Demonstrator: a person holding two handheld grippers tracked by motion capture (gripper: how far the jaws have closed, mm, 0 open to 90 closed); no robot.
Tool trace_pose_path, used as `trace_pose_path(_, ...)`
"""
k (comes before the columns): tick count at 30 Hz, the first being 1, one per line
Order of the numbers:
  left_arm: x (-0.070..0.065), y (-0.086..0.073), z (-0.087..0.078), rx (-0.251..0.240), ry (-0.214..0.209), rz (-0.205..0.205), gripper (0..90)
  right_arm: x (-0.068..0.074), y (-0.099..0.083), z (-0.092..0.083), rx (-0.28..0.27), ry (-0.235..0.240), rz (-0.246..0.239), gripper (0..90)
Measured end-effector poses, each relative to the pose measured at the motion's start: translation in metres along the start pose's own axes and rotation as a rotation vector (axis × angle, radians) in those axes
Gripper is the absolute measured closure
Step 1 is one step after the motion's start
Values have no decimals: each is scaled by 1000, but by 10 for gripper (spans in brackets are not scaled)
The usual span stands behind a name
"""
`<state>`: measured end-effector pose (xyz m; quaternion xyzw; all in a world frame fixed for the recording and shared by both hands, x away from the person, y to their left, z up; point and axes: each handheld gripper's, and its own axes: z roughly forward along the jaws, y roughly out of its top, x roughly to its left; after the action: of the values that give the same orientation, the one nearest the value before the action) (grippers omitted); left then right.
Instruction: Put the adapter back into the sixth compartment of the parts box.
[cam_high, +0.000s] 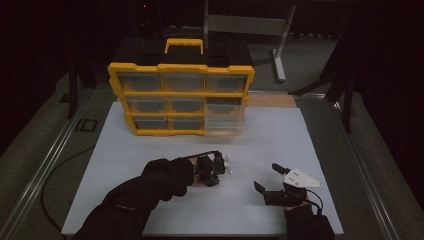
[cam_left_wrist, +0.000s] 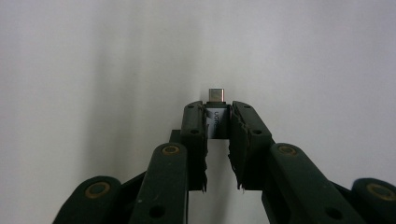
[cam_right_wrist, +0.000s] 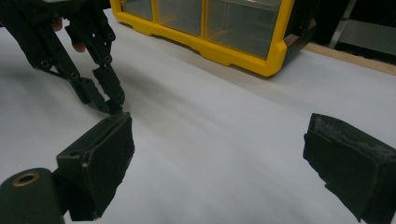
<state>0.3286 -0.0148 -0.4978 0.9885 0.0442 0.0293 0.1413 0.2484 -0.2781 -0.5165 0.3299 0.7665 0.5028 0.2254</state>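
Small silver USB-C adapter (cam_left_wrist: 216, 116) pinched between clenched left gripper (cam_left_wrist: 216, 122) tips, low over white table sheet (cam_high: 165, 145), well in front of yellow compartment organiser box (cam_high: 180, 97). Right gripper (cam_right_wrist: 217, 154) gaping, nothing held.

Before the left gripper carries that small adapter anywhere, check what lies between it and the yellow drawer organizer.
Nothing visible stands in the way. The left gripper is shut on the adapter, and bare white table runs from it to the yellow drawer organizer. The right gripper sits open off to the side, out of that path.
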Motion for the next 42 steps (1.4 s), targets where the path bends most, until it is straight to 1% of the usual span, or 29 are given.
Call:
trace_pose_path(1, 0, 0, -1, 4, -13, -2, 776, 0, 0, 0, 0, 0, 0, 84)
trace_pose_path(3, -1, 0, -2, -4, -14, 0, 776, 0, 0, 0, 0, -1, 0, 84)
trace_pose_path(4, -2, 0, -4, 2, -24, 12, 776, 0, 0, 0, -1, 1, 2, 84)
trace_pose_path(5, -3, 0, -5, -3, -22, 5, 776, 0, 0, 0, -1, 2, 1, 84)
trace_pose_path(6, -3, 0, -6, 1, -32, 12, 776, 0, 0, 0, 0, 2, 1, 84)
trace_pose_path(8, -3, 1, -7, -4, -27, 15, 776, 0, 0, 0, 0, 2, 0, 84)
trace_pose_path(12, -4, 0, -11, -16, -37, 10, 776, 0, 0, 0, -2, 2, 2, 84)
trace_pose_path(13, -4, 0, -13, -15, -34, 17, 776, 0, 0, 0, -2, 0, 3, 84)
trace_pose_path(17, -5, -1, -19, -26, -44, 8, 776, 0, 0, 0, -3, 1, 4, 84)
trace_pose_path(18, -5, -1, -20, -32, -38, 5, 776, 0, 0, 0, -2, 1, 1, 84)
trace_pose_path(19, -5, -1, -22, -35, -41, 0, 776, 0, 0, 0, -1, 2, 1, 84)
trace_pose_path(20, -5, -1, -23, -33, -47, 6, 776, 0, 0, 0, -1, 2, 2, 84)
trace_pose_path(21, -5, -1, -25, -37, -41, 4, 776, 0, 0, 0, -1, 2, 2, 84)
trace_pose_path(23, -5, -1, -27, -40, -45, 9, 776, 0, 0, 0, -1, 1, 2, 84)
trace_pose_path(24, -6, -1, -29, -49, -38, 0, 776, 0, 0, 0, -2, 2, 3, 84)
trace_pose_path(25, -5, -2, -30, -45, -44, 3, 776, 0, 0, 0, -2, 1, 3, 84)
trace_pose_path(27, -5, -2, -33, -57, -43, -3, 776, 0, 0, 0, -2, 2, 4, 84)
trace_pose_path(29, -6, -3, -36, -57, -42, 3, 776, 0, 0, 0, -1, 1, 2, 84)
trace_pose_path(30, -5, -3, -38, -64, -45, -3, 776, 0, 0, 0, -3, 2, 4, 84)
trace_pose_path(33, -5, -3, -41, -70, -46, -1, 776, 0, 0, 0, -2, 2, 3, 84)
trace_pose_path(34, -5, -3, -42, -69, -54, 0, 776, 0, 0, 0, -2, 3, 4, 84)
trace_pose_path(36, -5, -3, -43, -70, -47, 3, 776, 0, 0, 0, -1, 2, 2, 84)
trace_pose_path(37, -5, -3, -44, -67, -52, 4, 776, 0, 0, 0, -1, 2, 2, 84)
trace_pose_path(38, -5, -3, -45, -66, -44, 7, 776, 0, 0, 0, -2, 1, 4, 84)
trace_pose_path(39, -5, -3, -48, -74, -49, 3, 776, 0, 0, 0, -4, 0, 4, 84)
trace_pose_path(42, -5, -3, -51, -80, -46, -1, 776, 0, 0, 0, -2, 1, 4, 84)
